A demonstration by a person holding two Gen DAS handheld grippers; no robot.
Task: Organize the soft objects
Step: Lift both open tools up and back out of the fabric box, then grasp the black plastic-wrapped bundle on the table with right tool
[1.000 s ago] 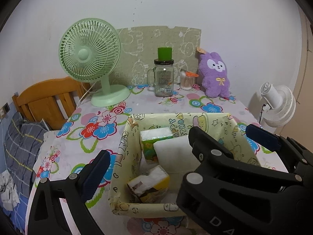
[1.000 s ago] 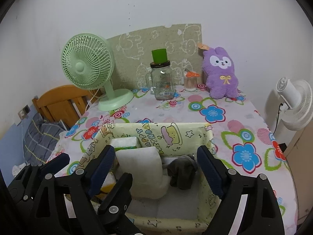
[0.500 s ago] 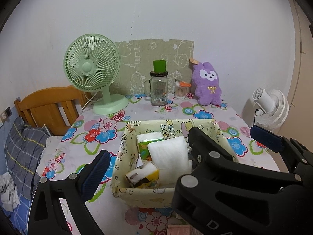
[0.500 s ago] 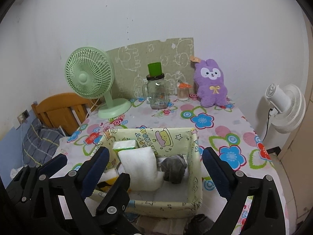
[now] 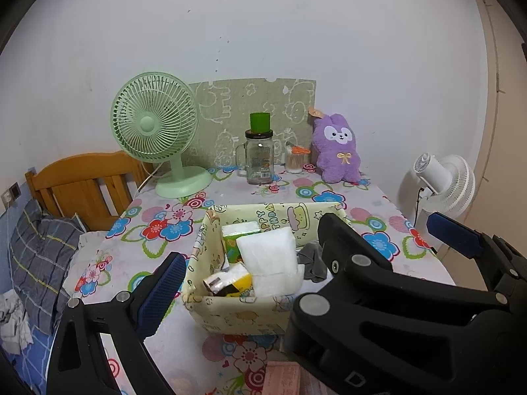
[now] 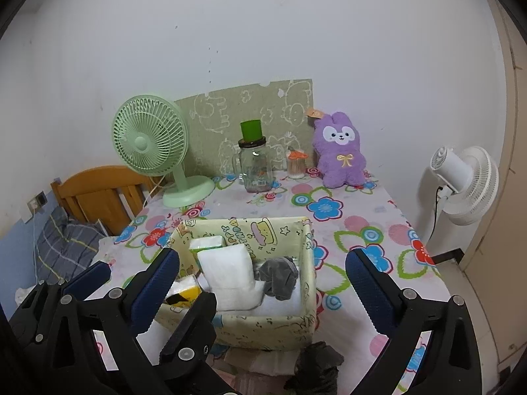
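Note:
A pale yellow fabric basket stands on the flowered table. It holds a white foam pad, a green tissue pack, a yellow pack and a grey cloth. My left gripper is open and empty above the basket's near side. My right gripper is open and empty, also back from the basket. A dark cloth and pale soft items lie at the table's near edge. A purple plush rabbit sits at the back.
A green desk fan, a glass jar with a green cup and a small toothpick jar stand at the back. A white floor fan is at the right, a wooden headboard at the left.
Both grippers have pulled back and up from the basket, so it looks smaller and farther. Both stay open. The cloths at the near edge came into view.

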